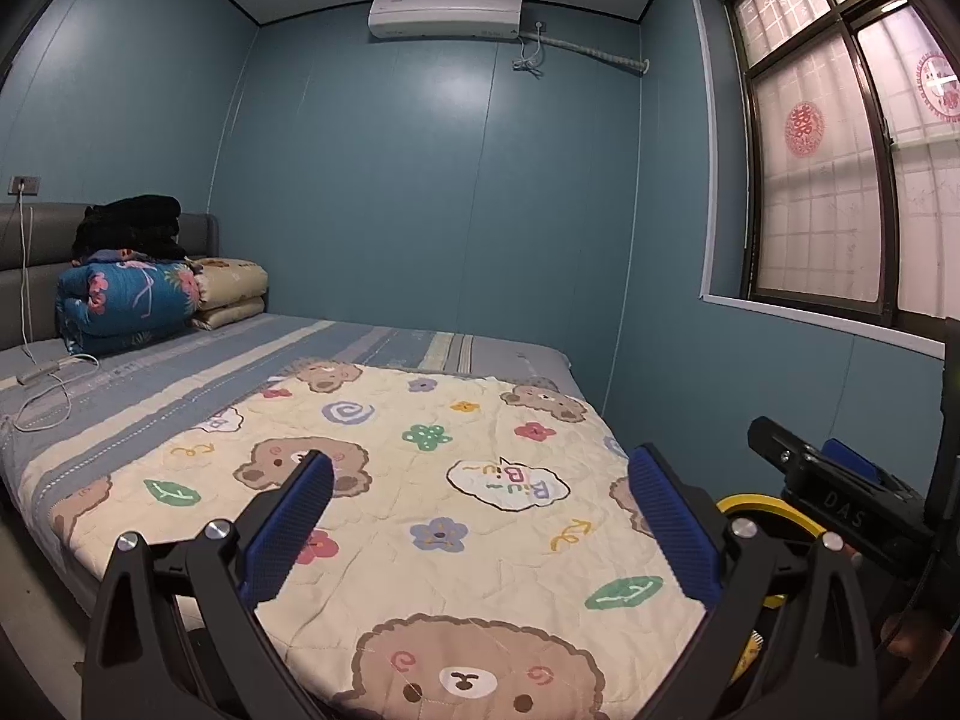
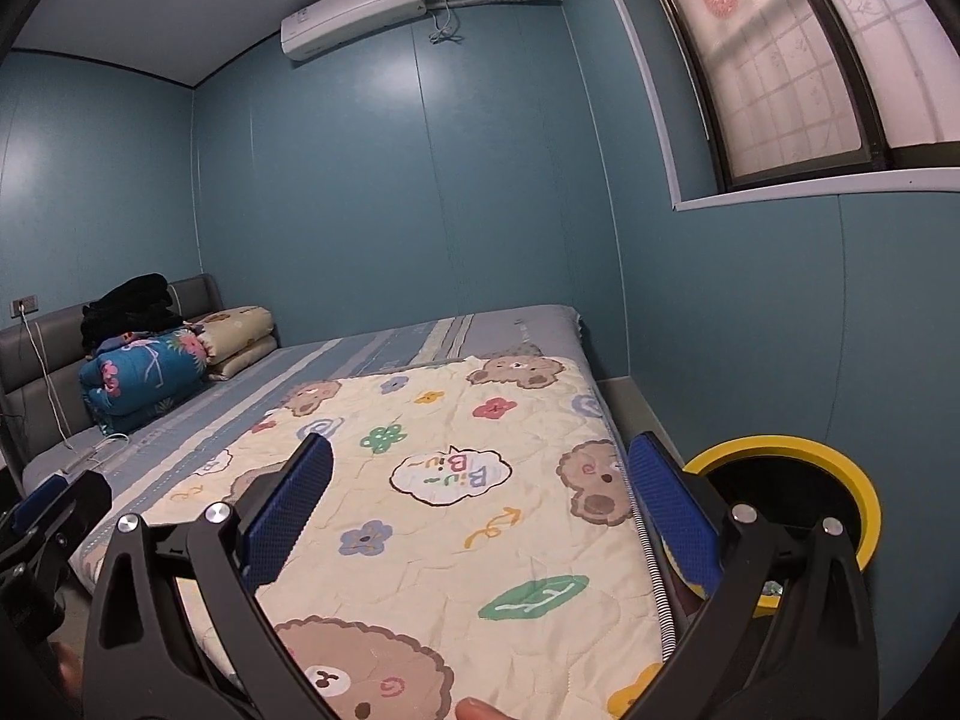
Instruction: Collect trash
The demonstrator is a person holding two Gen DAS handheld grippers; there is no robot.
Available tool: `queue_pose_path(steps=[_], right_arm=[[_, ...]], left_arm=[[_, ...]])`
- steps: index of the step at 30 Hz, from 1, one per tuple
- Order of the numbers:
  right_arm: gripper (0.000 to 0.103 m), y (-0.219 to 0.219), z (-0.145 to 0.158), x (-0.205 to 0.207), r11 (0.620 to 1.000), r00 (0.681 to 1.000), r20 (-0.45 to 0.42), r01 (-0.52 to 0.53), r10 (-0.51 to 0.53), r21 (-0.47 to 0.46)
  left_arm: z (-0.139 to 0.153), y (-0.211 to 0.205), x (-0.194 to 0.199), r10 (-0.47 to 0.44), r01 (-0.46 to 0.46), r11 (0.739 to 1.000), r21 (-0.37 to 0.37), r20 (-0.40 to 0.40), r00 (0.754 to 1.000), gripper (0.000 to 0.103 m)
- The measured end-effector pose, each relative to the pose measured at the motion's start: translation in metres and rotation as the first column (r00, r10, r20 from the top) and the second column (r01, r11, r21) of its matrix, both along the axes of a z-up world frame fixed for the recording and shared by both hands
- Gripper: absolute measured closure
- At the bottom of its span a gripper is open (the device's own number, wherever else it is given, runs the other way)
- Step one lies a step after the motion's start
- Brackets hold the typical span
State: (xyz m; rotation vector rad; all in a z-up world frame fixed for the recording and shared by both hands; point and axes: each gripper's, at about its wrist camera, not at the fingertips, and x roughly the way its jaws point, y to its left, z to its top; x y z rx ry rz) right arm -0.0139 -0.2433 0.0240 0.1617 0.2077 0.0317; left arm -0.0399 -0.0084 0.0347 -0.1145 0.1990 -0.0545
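My left gripper (image 1: 480, 510) has its two blue-padded fingers (image 1: 672, 522) spread wide, holding nothing; between them lies the cream quilt (image 1: 420, 480) printed with bears and flowers. My right gripper (image 2: 480, 510) is likewise spread wide and empty, its blue pads (image 2: 288, 516) framing the same quilt (image 2: 450, 510). A fingertip (image 2: 480, 708) shows at the bottom edge of the right view.

Just beside the right gripper's right finger, on the floor between the bed and the blue wall (image 2: 750, 330), stands the bin (image 2: 864, 510), a round black opening with a yellow rim. In the left view the bin (image 1: 762, 507) is partly hidden behind my right gripper (image 1: 840, 480). No loose trash is visible on the quilt; something small glints at the bin's near rim, too small to identify.

The quilt covers the near part of a bed (image 1: 372, 342) with a grey-blue striped sheet. At the headboard (image 1: 36, 252) sit folded blankets (image 1: 138, 294) topped by black clothing (image 1: 132, 225). A white cable (image 1: 42, 384) trails from a wall socket (image 1: 24, 184). An air conditioner (image 1: 444, 12) hangs on the far wall; a window (image 1: 840, 168) is at right.
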Motion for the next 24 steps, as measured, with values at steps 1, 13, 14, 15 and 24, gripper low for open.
queue_pose_path(steps=[1, 13, 14, 15, 24], right_arm=[[0.008, 0.001, -0.0005, -0.0001, 1.0, 1.0, -0.001, -0.004, 0.004, -0.001], [0.008, 0.0083, -0.0039, -0.0009, 1.0, 1.0, 0.013, -0.002, 0.002, -0.027], [0.008, 0.0083, -0.0043, -0.0007, 1.0, 1.0, 0.012, -0.002, 0.003, -0.027], [0.008, 0.0083, -0.0044, -0.0006, 1.0, 1.0, 0.012, -0.003, 0.003, -0.027], [0.008, 0.0073, -0.0049, 0.0012, 1.0, 1.0, 0.0, -0.007, 0.007, -0.024]], left_arm=[[0.0001, -0.0006, 0.0001, 0.002, -0.002, 1.0, 0.002, 0.0, 1.0, 0.008], [-0.0008, 0.004, 0.0022, -0.002, 0.002, 1.0, -0.01, -0.001, 1.0, 0.008], [-0.0007, 0.0039, 0.002, -0.001, 0.001, 1.0, -0.009, 0.0, 1.0, 0.008], [-0.0009, 0.0038, 0.0019, 0.0, 0.0, 1.0, -0.007, 0.002, 1.0, 0.008], [-0.0016, 0.0042, 0.0034, -0.003, 0.003, 1.0, -0.01, -0.005, 1.0, 0.008]])
